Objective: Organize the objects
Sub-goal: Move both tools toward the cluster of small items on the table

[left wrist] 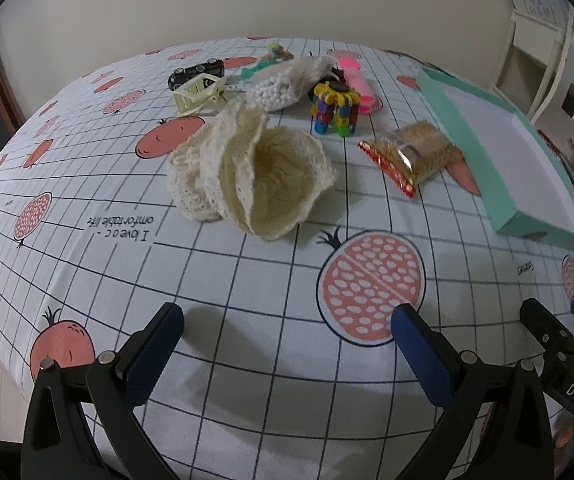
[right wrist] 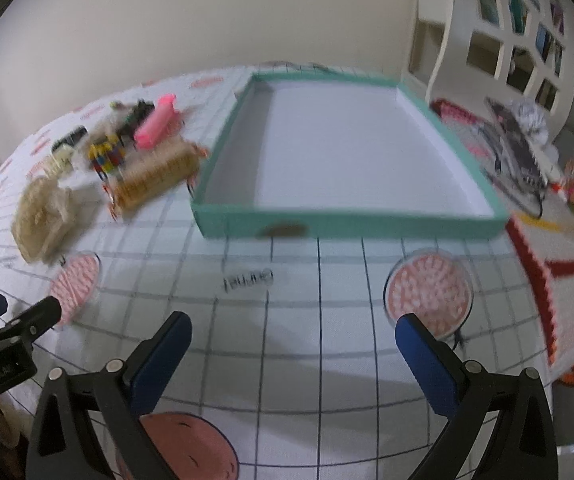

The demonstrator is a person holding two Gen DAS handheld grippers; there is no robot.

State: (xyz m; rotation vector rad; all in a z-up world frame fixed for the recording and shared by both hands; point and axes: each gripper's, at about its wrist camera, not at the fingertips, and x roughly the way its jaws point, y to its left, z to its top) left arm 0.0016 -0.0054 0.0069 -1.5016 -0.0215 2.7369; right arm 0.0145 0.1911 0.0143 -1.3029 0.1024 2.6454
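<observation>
On the gridded tablecloth [left wrist: 247, 280], the teal tray [right wrist: 247, 226] sat empty; lace doily [left wrist: 247, 176], bead packet [left wrist: 415, 156] and toys [left wrist: 335, 108] lay left of it, and both the left gripper [left wrist: 287, 340] and the right gripper [right wrist: 293, 344] were spread wide, holding nothing.

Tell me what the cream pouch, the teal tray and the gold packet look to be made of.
Cream pouch: crocheted or lace yarn, matte, judging by its openwork loops and soft folds.
Teal tray: likely cardboard, matte teal outside with a plain white lining and thin straight walls.
Gold packet: clear glossy plastic film over fine golden grains, with a red crimped edge; what the grains are is unclear.
</observation>
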